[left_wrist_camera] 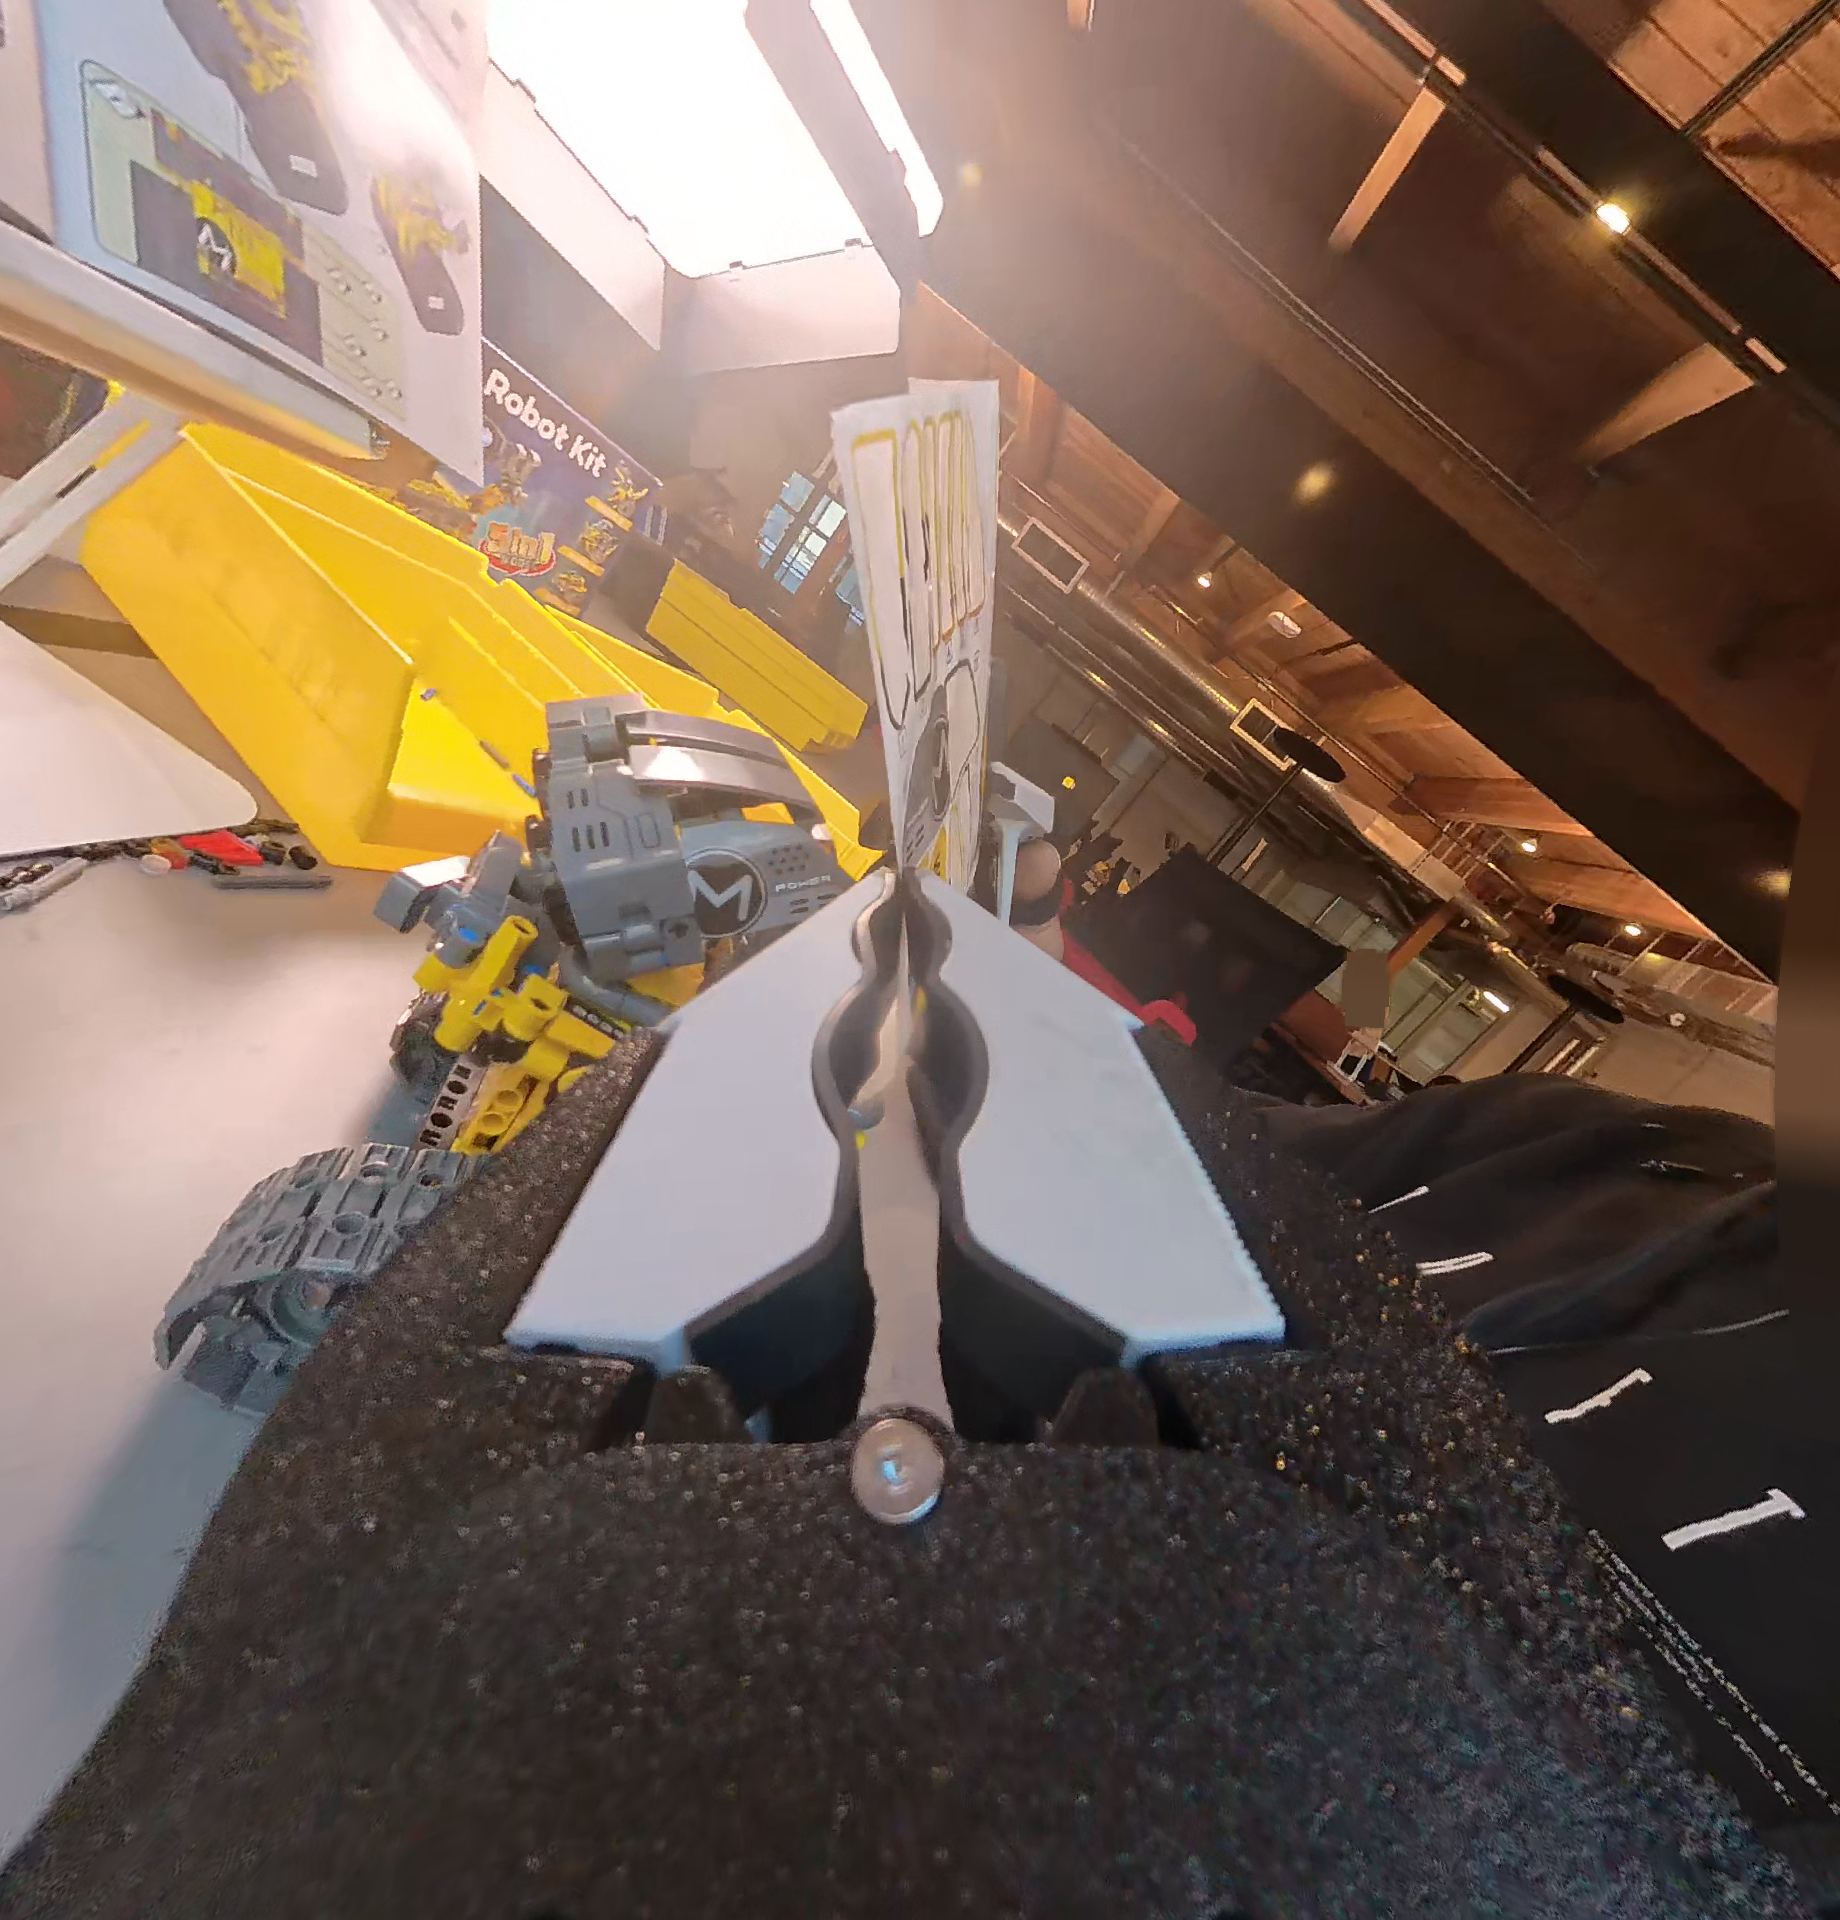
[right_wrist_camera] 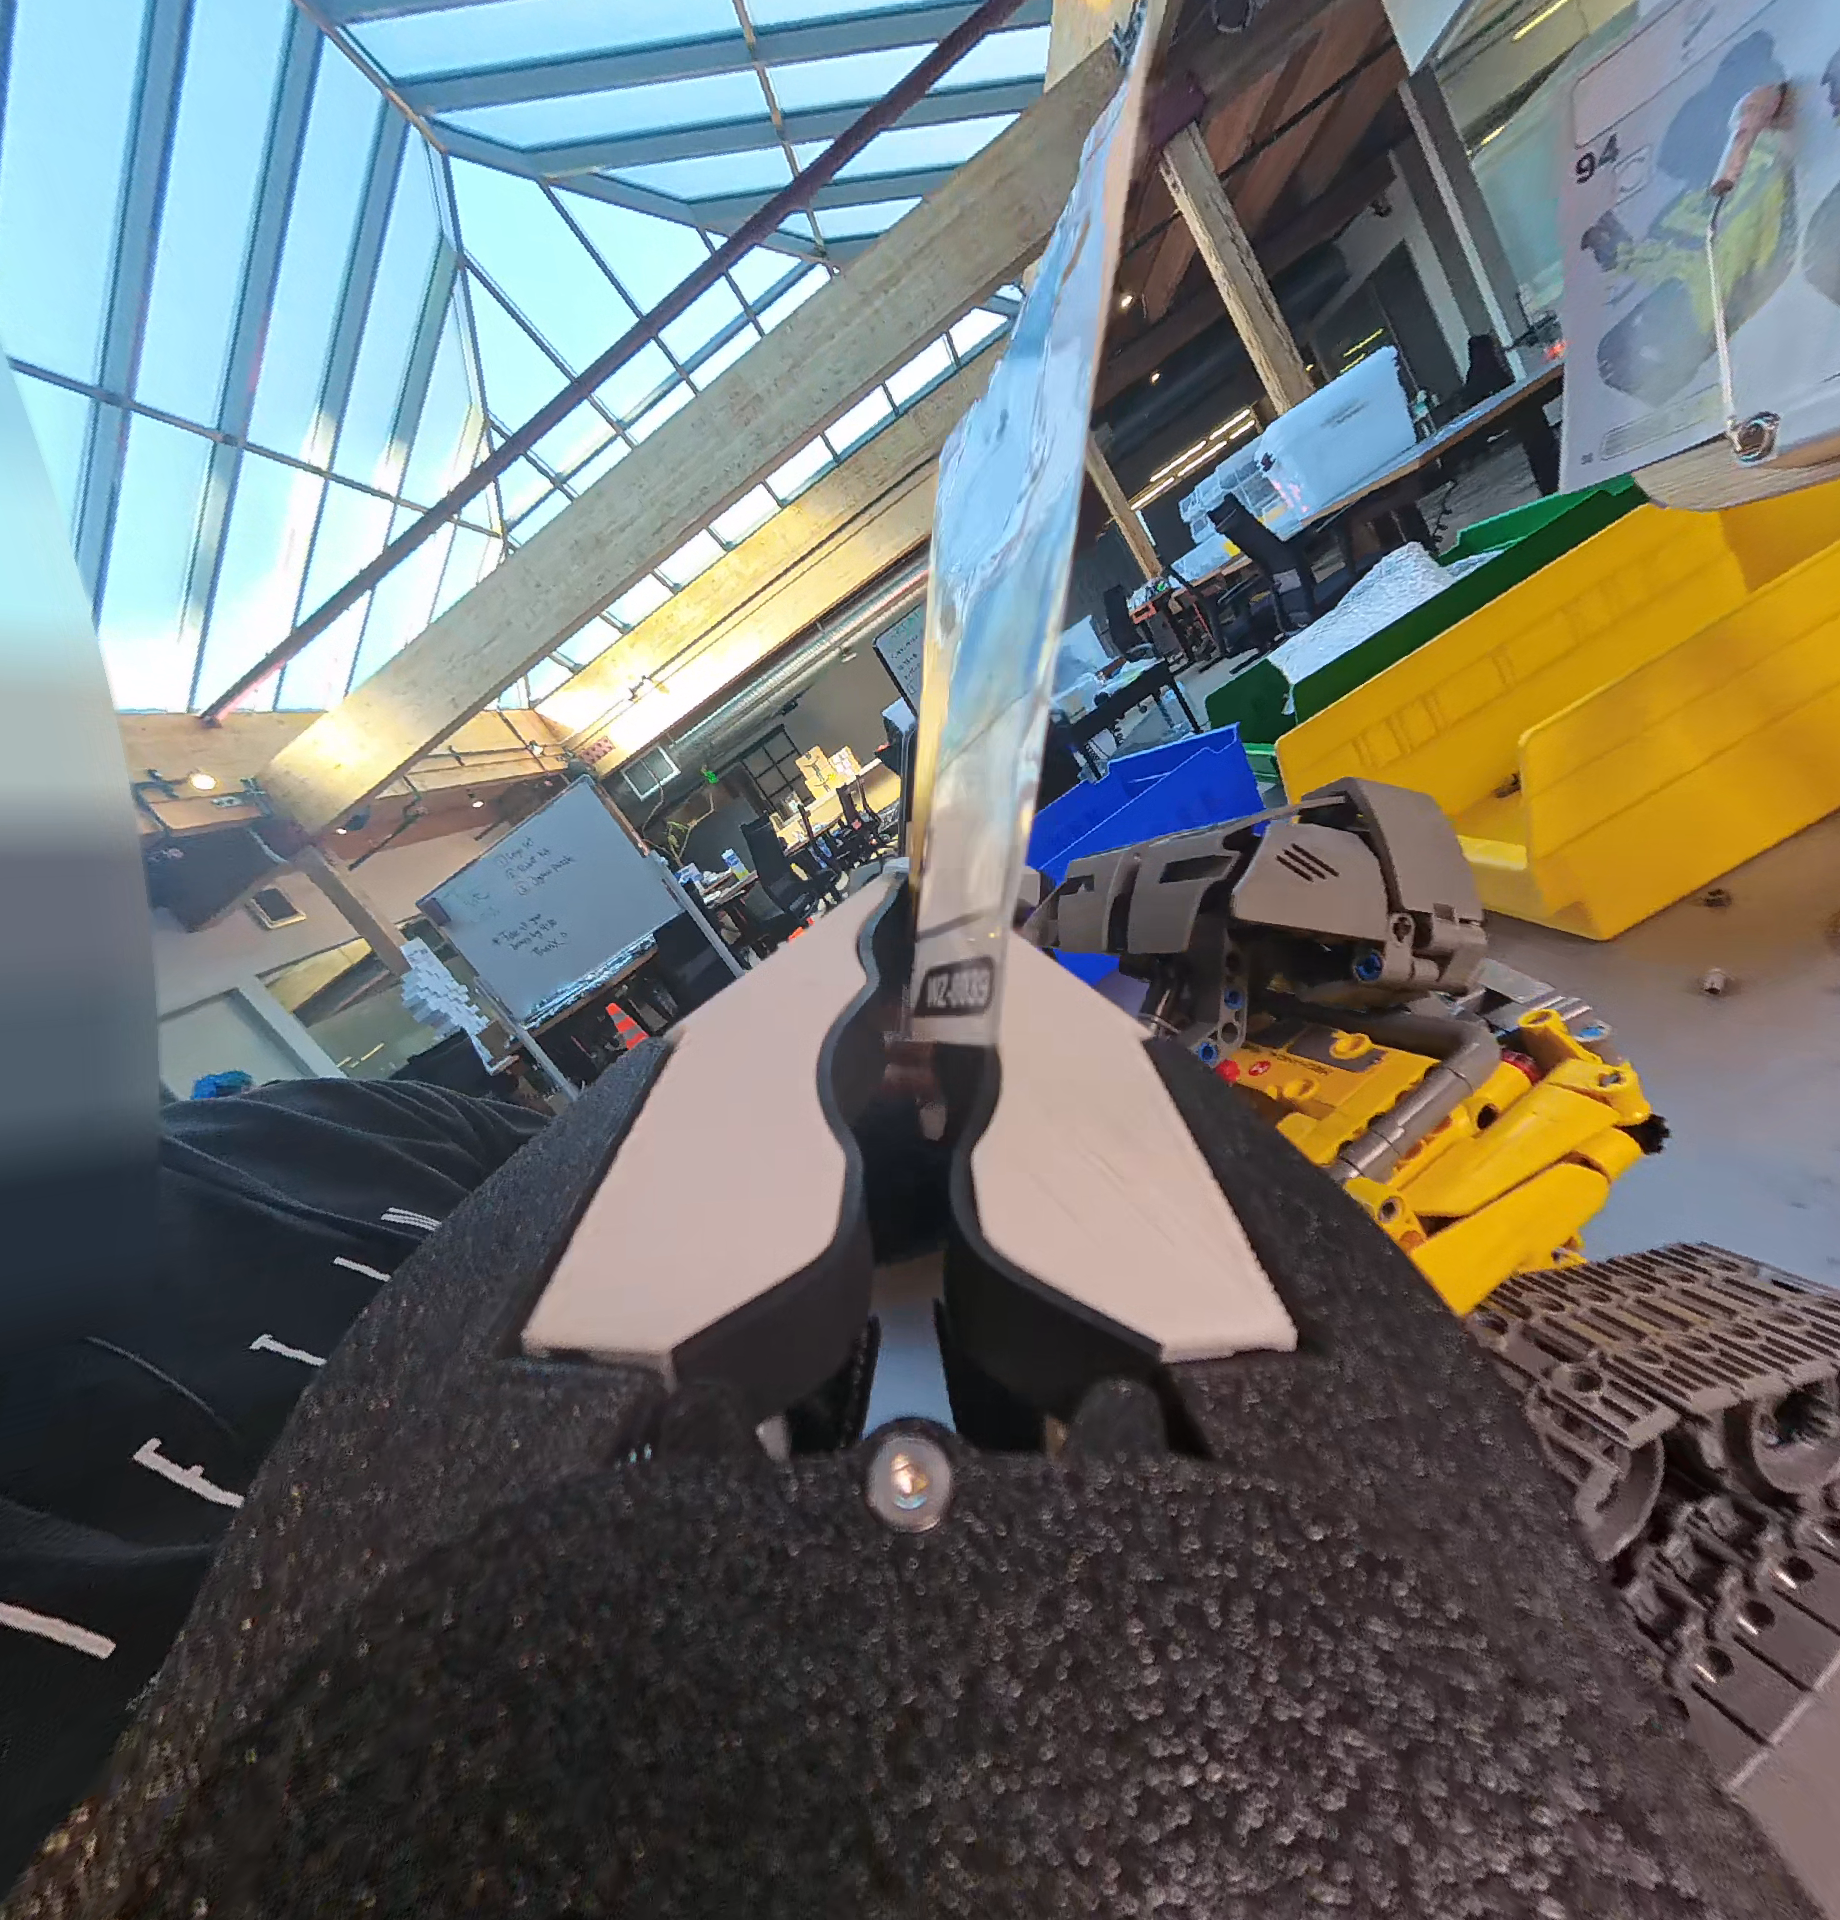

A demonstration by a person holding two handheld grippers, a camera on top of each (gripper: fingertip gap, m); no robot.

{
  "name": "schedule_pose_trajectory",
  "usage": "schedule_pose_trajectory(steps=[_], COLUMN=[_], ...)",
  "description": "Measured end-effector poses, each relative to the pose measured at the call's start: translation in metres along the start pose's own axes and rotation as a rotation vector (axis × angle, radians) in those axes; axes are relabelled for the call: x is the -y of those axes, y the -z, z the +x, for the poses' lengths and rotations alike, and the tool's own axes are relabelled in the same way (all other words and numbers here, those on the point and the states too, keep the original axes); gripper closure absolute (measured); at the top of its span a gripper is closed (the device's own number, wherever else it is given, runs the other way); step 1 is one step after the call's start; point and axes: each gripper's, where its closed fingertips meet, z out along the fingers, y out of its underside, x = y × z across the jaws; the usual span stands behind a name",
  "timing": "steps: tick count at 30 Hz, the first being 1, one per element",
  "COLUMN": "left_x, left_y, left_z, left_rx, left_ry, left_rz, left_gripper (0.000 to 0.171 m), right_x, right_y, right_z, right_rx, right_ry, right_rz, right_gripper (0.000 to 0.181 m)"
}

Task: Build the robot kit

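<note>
Left gripper [left_wrist_camera: 903, 894] jaws clench a sticker sheet [left_wrist_camera: 921, 623] seen edge-on; right gripper [right_wrist_camera: 942, 966] jaws grip a glossy sheet [right_wrist_camera: 1009, 623], its print unreadable; toy robot [left_wrist_camera: 625, 883] half hidden at centre left

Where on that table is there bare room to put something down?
Bare tabletop lies left of the tracked model, below the small loose parts. Behind the model, the yellow bins crowd it.

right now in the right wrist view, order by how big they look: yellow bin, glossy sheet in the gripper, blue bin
1. yellow bin
2. glossy sheet, though it sits nearest the camera, so its rank against the yellow bin is unsure
3. blue bin, partly hidden
</note>
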Motion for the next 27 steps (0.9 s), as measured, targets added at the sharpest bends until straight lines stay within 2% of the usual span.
schedule_pose_trajectory(steps=[8, 17, 24, 27], left_x=[-0.006, -0.002, 0.042, 0.048], left_y=[0.003, 0.008, 0.033, 0.029], left_z=[-0.014, -0.013, -0.019, -0.014], left_rx=[0.027, 0.065, 0.147, 0.160], left_ry=[0.038, -0.141, -0.278, -0.347], left_rz=[-0.007, -0.025, 0.114, 0.052], left_gripper=[0.171, 0.170, 0.142, 0.131], right_x=[0.006, 0.010, 0.010, 0.004], right_y=[0.005, 0.010, 0.009, 0.006], right_z=[0.005, 0.000, -0.007, -0.011], right_rx=[-0.029, -0.010, 0.014, 0.031], right_ry=[0.029, 0.057, 0.060, 0.071], right_rz=[0.028, 0.032, 0.015, -0.023], right_gripper=[0.181, 0.181, 0.181, 0.181])
